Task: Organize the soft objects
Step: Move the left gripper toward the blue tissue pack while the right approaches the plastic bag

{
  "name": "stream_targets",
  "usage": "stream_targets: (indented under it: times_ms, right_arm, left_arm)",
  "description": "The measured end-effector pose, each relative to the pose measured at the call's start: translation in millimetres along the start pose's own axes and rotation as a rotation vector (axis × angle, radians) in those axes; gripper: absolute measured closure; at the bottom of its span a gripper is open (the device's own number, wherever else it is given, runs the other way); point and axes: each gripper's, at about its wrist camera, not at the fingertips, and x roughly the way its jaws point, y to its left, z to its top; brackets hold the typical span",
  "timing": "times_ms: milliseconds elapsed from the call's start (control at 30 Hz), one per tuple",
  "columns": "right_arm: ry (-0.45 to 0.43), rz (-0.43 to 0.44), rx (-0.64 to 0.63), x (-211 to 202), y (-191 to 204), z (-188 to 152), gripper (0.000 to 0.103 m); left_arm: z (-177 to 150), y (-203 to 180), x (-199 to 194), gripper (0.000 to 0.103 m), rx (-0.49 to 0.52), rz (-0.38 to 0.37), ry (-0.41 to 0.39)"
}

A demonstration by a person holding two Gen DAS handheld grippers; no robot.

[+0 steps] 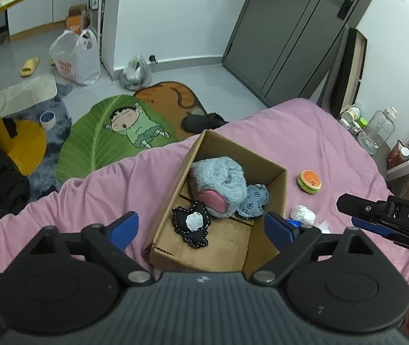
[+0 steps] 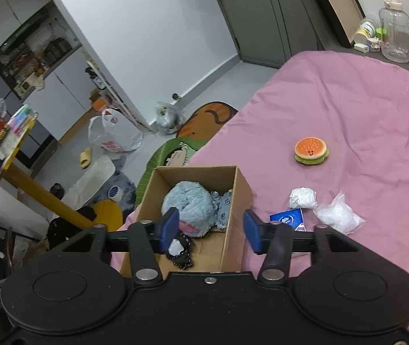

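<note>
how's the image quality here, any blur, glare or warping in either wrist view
Left wrist view: strong fisheye bending of the door, the shelf top left smeared, the cardboard box sharp. Right wrist view: the same edge warping, even soft light, no glare, the burger toy crisp.
</note>
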Motion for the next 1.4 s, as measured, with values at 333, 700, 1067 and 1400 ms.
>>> stream_targets:
  times_ms: [333,700,1067,1400]
  right_arm:
    - [-0.067,0.040,-0.062,-47.9,-6.5,-10.9,0.004]
    - [-0.082,0.030,-0.089,-77.8,-23.4,-27.3,0.000]
    - [-0.106,0.025,-0.114,-103.1,-29.9,-34.1,0.000]
    - [-0.132,-0.014,-0.094,-115.5,-47.8,-32.6,0.000]
  left_arm:
    - [-22.1,-24.5,-38.6,0.000,0.045,0.011,-0.089]
    - [-41.0,-44.9,-67.7,0.000,0.065,0.008,-0.153]
    - [-44.4,-60.9,-89.7,0.000,0.097,0.038,-0.165]
    - [-45.6,-76.0,-95.3,0.000,0.124,0.020,-0.152]
